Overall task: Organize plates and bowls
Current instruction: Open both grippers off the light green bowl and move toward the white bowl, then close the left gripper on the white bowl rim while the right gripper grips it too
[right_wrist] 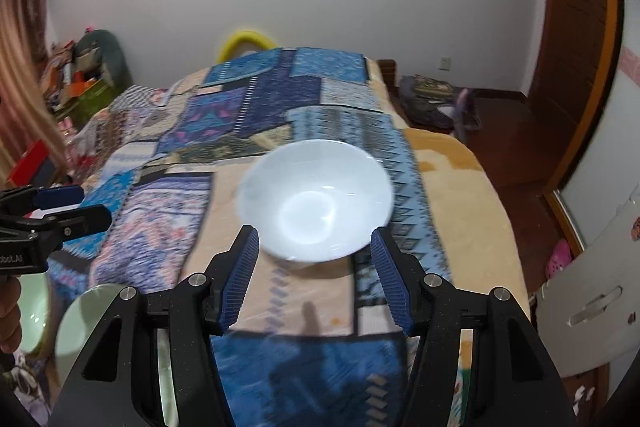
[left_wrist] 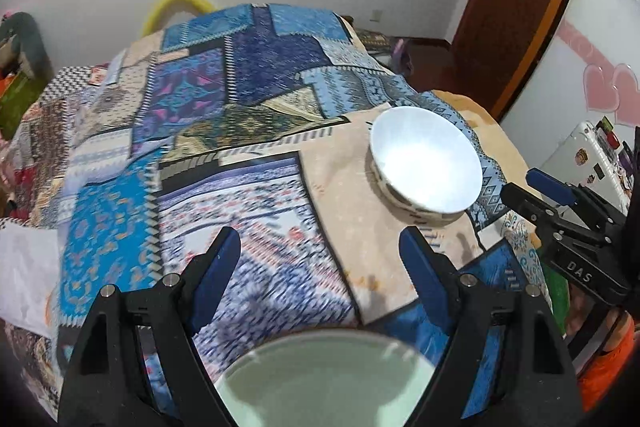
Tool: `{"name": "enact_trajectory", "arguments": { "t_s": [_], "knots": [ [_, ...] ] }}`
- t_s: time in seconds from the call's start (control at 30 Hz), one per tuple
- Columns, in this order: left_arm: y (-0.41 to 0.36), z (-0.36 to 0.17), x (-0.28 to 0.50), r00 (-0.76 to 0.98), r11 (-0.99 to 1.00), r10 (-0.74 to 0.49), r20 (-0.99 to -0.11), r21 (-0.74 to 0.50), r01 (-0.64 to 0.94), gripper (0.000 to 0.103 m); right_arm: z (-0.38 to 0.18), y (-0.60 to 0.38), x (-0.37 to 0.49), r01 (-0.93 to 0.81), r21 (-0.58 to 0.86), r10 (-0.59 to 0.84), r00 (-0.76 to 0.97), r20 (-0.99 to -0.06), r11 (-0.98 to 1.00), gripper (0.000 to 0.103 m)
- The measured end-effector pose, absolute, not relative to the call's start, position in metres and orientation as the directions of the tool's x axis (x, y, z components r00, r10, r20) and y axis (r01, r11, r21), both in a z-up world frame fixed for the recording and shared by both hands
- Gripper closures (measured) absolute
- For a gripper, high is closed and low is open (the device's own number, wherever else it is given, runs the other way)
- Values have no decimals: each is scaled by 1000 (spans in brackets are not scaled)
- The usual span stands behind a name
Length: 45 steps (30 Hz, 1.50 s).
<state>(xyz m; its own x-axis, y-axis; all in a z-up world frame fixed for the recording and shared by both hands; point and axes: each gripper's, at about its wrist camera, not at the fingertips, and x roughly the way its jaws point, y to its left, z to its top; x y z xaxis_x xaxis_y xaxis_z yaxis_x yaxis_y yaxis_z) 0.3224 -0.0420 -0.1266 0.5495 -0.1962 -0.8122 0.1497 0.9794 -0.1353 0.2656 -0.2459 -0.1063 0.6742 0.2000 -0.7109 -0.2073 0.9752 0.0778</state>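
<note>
Right wrist view: right gripper (right_wrist: 314,259) spread, empty, nearing white bowl (right_wrist: 316,201) by bed's (right_wrist: 460,163) right edge. Left gripper (left_wrist: 320,275) wide, empty, above green plate (left_wrist: 324,383). Next, probably: straddle rim, pinch.

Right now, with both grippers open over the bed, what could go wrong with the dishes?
1. The white bowl sits on a soft patterned blanket, so a nudge from the right gripper may tip it.
2. The green plate lies under the left gripper; the fingers could knock it.
</note>
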Motion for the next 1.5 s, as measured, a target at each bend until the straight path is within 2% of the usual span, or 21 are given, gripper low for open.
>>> {"name": "enact_trajectory", "arguments": {
  "t_s": [0.3,0.43,0.57,0.67,0.87,1.0,1.07,1.23,1.5],
  "knots": [
    [-68,-157,371,503,977,-195,-842,-120,178,21,-137,-265,307,-149,71,153,661,-735,986,49],
    [-78,-162,382,508,973,-202,-837,-110,204,21,-151,-270,322,-146,108,176,624,-761,983,72],
    [-88,-166,392,514,970,-209,-832,-110,217,22,-161,-281,331,-124,173,213,603,-769,977,84],
    [-94,-172,400,501,968,-214,-839,-115,223,30,-168,-287,336,-120,228,255,576,-777,966,90],
    [-101,-183,411,488,964,-212,-847,-101,244,55,-163,-280,325,-170,214,273,585,-764,962,89],
    [-104,-193,417,444,957,-246,-862,-142,255,70,-165,-271,322,-213,221,304,565,-767,952,88],
    [-104,-199,419,430,961,-231,-873,-136,239,72,-165,-267,321,-231,227,320,556,-767,946,88],
    [-99,-210,420,410,967,-218,-886,-139,214,84,-166,-261,320,-243,231,330,549,-768,942,88],
    [-98,-199,397,421,965,-207,-883,-114,236,84,-164,-259,314,-226,253,338,543,-769,941,88]
  ]
}}
